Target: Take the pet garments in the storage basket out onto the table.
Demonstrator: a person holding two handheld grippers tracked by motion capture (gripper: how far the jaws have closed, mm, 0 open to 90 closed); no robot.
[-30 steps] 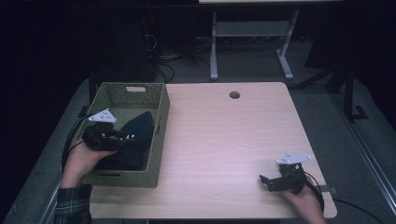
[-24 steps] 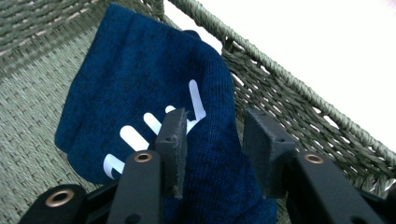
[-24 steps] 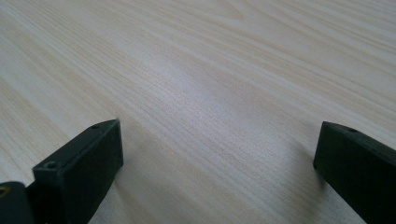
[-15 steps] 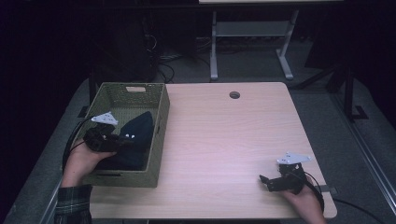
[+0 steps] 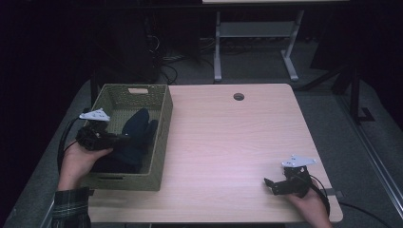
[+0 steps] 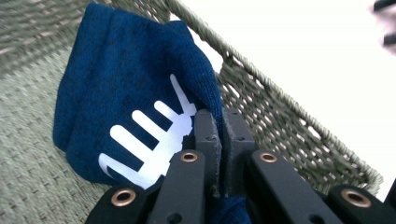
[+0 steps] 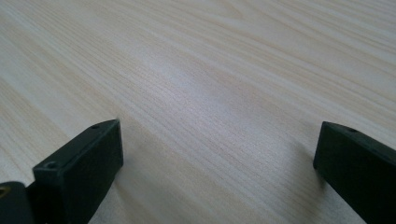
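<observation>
The left gripper [image 5: 124, 138] is reaching into the woven basket [image 5: 164, 114], and its jaws have just been closing; they are now pinching an edge of the dark blue knitted cloth [image 6: 126, 88] with the white print. The cloth is lying inside the basket, on its floor and leaning against the wall nearest the open tabletop. The right gripper [image 5: 269, 184] is resting on the wooden table [image 5: 228, 137], well apart from the basket, toward the near right corner. Its jaws are standing wide, with nothing between them.
</observation>
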